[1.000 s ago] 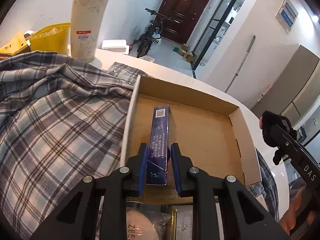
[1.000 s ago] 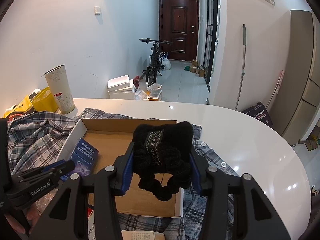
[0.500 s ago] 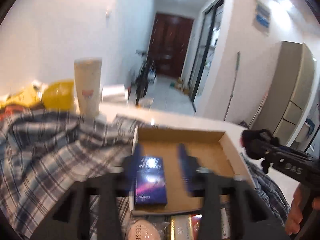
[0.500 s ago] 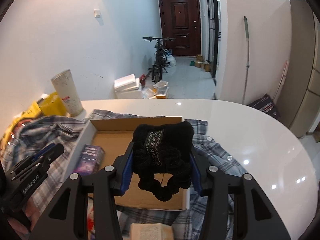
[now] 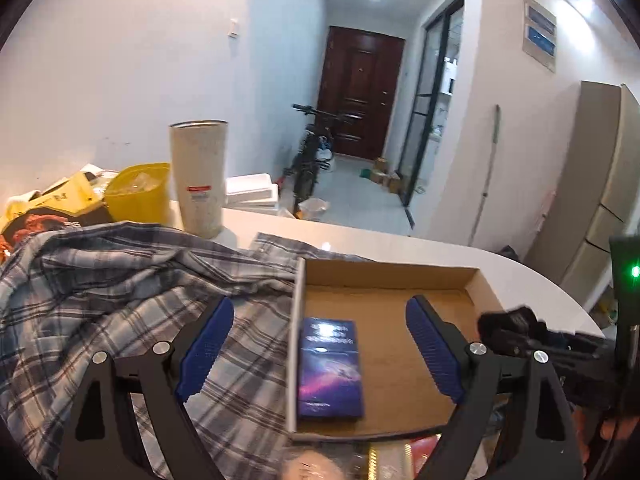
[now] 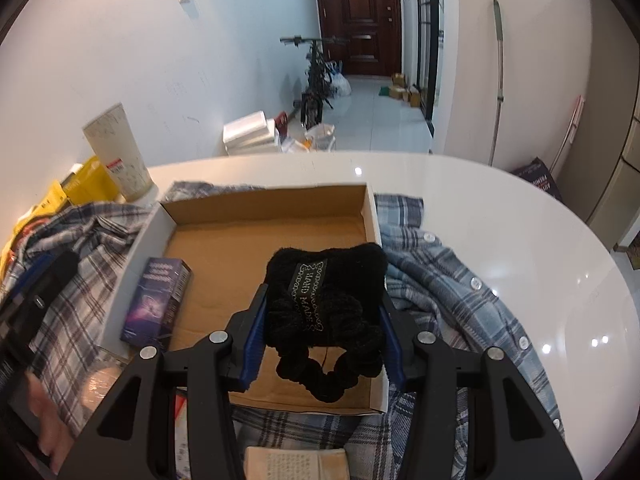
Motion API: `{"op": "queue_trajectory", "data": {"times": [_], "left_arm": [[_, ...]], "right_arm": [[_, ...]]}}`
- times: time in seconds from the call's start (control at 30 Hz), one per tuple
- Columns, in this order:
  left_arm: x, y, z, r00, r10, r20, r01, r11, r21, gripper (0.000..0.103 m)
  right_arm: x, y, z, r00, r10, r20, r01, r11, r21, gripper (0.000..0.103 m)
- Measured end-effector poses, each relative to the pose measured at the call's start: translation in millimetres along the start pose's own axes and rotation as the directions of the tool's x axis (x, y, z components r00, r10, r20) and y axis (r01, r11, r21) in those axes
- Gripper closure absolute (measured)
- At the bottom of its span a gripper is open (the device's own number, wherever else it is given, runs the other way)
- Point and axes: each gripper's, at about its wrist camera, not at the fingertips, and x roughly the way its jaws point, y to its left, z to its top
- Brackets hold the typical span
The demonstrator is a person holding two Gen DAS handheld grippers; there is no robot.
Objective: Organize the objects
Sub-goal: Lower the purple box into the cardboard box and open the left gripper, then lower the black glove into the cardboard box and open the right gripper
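A shallow cardboard box (image 5: 384, 272) (image 6: 264, 200) lies on a plaid shirt on the white table. A blue carton (image 5: 330, 366) (image 6: 158, 304) lies inside along its left wall. My left gripper (image 5: 318, 346) is open and empty, raised above the box's near left corner. My right gripper (image 6: 322, 340) is shut on a black knitted scrunchie (image 6: 324, 300) with a "HAND MADE" label, held above the box's near right part. It also shows at the right edge of the left wrist view (image 5: 508, 326).
The plaid shirt (image 5: 120, 300) (image 6: 448, 292) spreads left and right of the box. A tall speckled cup (image 5: 198, 178) (image 6: 118, 152) and a yellow tub (image 5: 138, 190) stand at the back left. Packets (image 6: 294, 462) lie at the near edge.
My left gripper let go of the blue carton, opened wide and pulled back and up. The carton now lies flat in the box. My right gripper moved forward over the box with the scrunchie.
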Motion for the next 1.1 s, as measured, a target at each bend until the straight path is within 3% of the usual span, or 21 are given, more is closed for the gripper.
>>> {"op": "queue_trajectory", "data": {"times": [0.17, 0.57, 0.73, 0.9, 1.1], "left_arm": [[-2.8, 1.8, -1.1, 1.0, -0.012, 0.006, 0.012, 1.0, -0.006, 0.013], [-4.6, -16.2, -8.9, 0.999, 0.022, 0.026, -0.024, 0.995, 0.099, 0.013], [-10.5, -18.2, -8.5, 1.0, 0.003, 0.018, -0.005, 0.995, 0.101, 0.013], [-38.2, -23.2, 7.3, 0.997, -0.023, 0.07, 0.015, 0.994, 0.112, 0.013], [-96.3, -20.8, 27.1, 0.986, -0.096, 0.138, 0.081, 0.99, 0.112, 0.013]], "right_arm": [[19.6, -0.9, -6.4, 0.998, -0.001, -0.055, 0.001, 1.0, -0.002, 0.055], [22.7, -2.1, -8.8, 0.997, 0.001, -0.071, -0.001, 1.0, -0.002, 0.052], [21.2, -2.3, -7.8, 0.997, 0.002, -0.072, -0.002, 1.0, 0.002, 0.052], [-14.2, -1.9, 1.1, 0.998, -0.058, 0.036, 0.058, 0.998, 0.021, 0.051], [-95.2, 7.7, 11.6, 0.978, -0.012, 0.21, 0.009, 1.0, 0.017, 0.046]]}}
